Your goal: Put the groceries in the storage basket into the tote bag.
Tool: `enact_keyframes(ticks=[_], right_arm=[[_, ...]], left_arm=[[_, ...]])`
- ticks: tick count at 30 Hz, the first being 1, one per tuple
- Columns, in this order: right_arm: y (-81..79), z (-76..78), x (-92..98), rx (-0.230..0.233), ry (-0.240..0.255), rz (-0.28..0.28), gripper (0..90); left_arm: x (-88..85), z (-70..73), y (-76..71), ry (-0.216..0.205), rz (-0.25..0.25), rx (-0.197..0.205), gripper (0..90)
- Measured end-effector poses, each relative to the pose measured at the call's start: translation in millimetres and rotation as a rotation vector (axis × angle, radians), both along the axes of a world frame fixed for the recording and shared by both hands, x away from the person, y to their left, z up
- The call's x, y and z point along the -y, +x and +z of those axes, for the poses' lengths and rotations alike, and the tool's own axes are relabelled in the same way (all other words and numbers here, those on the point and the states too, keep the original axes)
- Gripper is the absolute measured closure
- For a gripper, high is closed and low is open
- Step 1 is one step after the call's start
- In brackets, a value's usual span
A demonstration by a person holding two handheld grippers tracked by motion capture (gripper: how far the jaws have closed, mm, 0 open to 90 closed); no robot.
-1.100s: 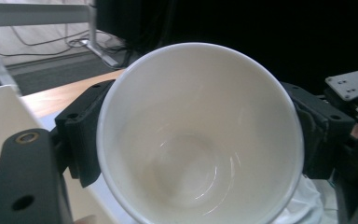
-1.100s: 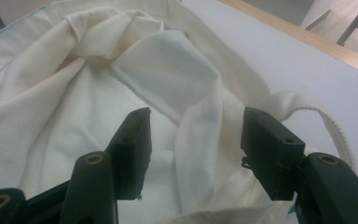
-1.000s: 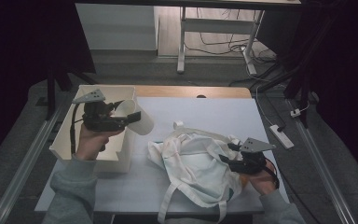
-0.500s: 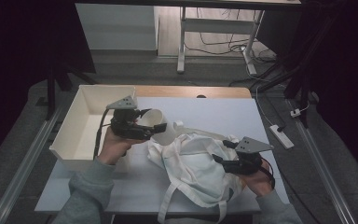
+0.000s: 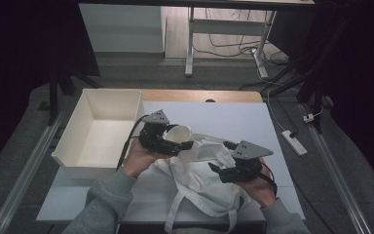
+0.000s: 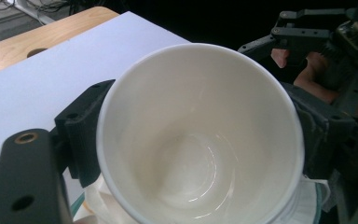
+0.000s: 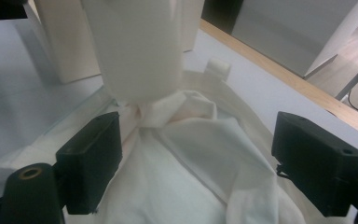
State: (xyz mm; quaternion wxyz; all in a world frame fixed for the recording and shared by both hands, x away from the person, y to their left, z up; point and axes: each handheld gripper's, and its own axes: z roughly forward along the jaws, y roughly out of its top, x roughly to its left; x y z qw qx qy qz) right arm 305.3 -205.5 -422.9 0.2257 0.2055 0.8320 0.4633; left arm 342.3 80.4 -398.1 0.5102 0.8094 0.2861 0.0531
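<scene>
My left gripper (image 5: 177, 141) is shut on a white paper cup (image 5: 179, 132) and holds it on its side just over the top edge of a white cloth tote bag (image 5: 199, 183). In the left gripper view the cup's (image 6: 200, 135) empty mouth faces the camera, with a jaw on each side. My right gripper (image 5: 219, 157) hovers over the bag's right part, and its jaws have just been opening. In the right gripper view the right gripper (image 7: 205, 163) stands wide open with bag cloth (image 7: 191, 154) lying loose between the pads. The cup (image 7: 135, 46) hangs just ahead.
An empty white box (image 5: 73, 146) stands at the table's left, beside the left forearm. The white table sheet (image 5: 224, 114) is bare behind the bag, with a wooden strip (image 5: 199, 95) at the far edge. The bag's straps (image 5: 173, 219) trail to the near edge.
The left gripper has carried the cup rightward from over the box to the bag's top edge. The right gripper has opened its jaws and lifted a little off the bag.
</scene>
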Motion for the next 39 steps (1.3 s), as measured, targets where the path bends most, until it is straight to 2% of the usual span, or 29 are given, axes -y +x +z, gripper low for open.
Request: enact_keyframes(ticks=[9,17,19,21,22,27,31,33,35,39], right_arm=[[2.6,-5.3,-28.2,-0.012,-0.040,0.020,10.1],[4.7,-9.5,-43.3,-0.013,-0.040,0.018,9.2],[5.3,-10.5,-45.8,-0.016,-0.046,0.014,11.5],[5.8,-11.8,-46.4,-0.020,-0.044,0.017,20.1],[5.9,-12.4,-46.1,-0.016,-0.047,0.016,21.1],[4.1,-14.2,-47.3,0.008,-0.074,-0.002,21.8],[7.1,-19.8,-45.3,0.010,-0.087,-0.023,21.8],[11.2,-23.1,-41.2,0.003,-0.082,-0.035,21.8],[16.3,-26.9,-37.2,-0.010,-0.074,-0.058,21.8],[24.6,-35.3,-30.0,-0.036,-0.049,-0.092,21.8]], left_arm=[[24.3,-9.2,2.3,0.028,-0.043,-0.022,19.1],[45.3,-13.9,-0.1,0.039,-0.076,-0.023,19.0],[48.4,-15.1,-0.7,0.045,-0.085,-0.024,19.0],[51.1,-16.3,-1.4,0.052,-0.089,-0.024,18.9],[51.7,-16.8,-1.9,0.054,-0.082,-0.015,18.8],[51.1,-17.7,-2.0,0.048,-0.090,-0.020,17.5],[44.0,-11.6,-5.1,0.039,-0.083,0.003,11.6],[38.3,-8.1,-6.1,0.035,-0.077,0.018,10.5],[31.5,-4.5,-6.6,0.012,-0.067,0.020,11.1],[18.6,0.9,-6.0,0.010,-0.044,0.030,11.8]])
